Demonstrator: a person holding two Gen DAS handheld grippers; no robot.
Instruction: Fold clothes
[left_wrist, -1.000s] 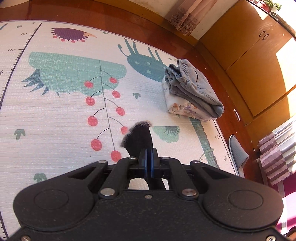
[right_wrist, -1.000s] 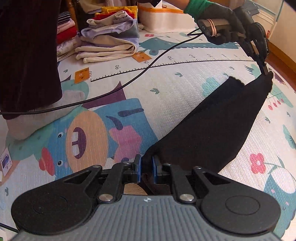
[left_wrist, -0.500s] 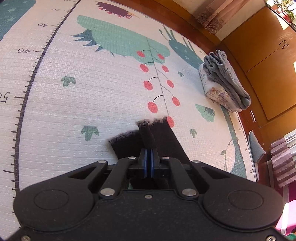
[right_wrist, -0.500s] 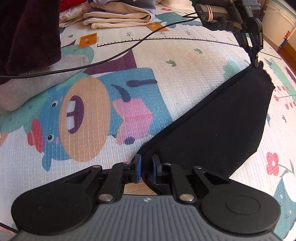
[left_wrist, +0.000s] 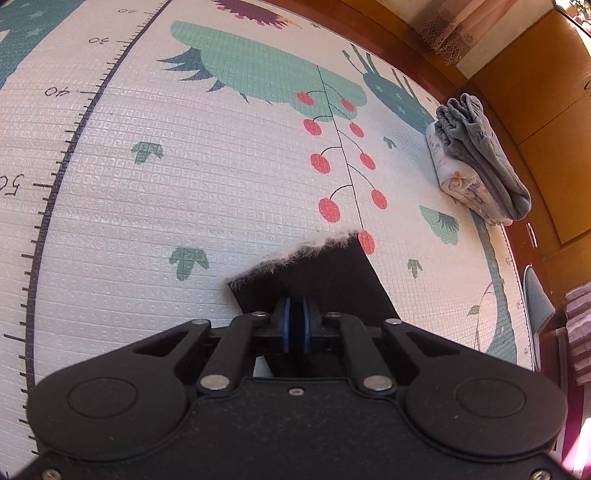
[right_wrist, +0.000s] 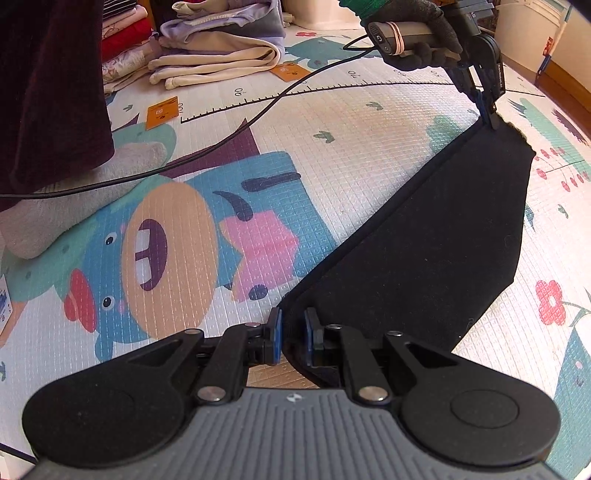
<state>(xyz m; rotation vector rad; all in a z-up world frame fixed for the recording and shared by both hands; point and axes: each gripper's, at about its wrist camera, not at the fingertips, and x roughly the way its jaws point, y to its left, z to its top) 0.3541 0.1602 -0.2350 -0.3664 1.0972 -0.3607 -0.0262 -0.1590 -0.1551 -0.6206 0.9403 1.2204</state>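
The black garment (right_wrist: 436, 236) is lying stretched across the patterned play mat (left_wrist: 184, 166), pinched at two ends. The left gripper (left_wrist: 294, 314) is clamping a fuzzy-edged corner, its blue pads nearly together on the cloth; from the right wrist view that same tool (right_wrist: 489, 118) is showing at the far corner, with a gloved hand (right_wrist: 417, 37) wrapped around its handle. The right gripper (right_wrist: 293, 334) is closing narrowly over the near edge, though the cloth is hiding where the pads meet it. Most of the garment's underside is out of sight. A folded grey-and-floral stack (left_wrist: 476, 158) is sitting near the mat's edge. A pile of clothes (right_wrist: 207, 55) is waiting at the back, cut off at the top. A black cable (right_wrist: 221, 140) is trailing across the mat.
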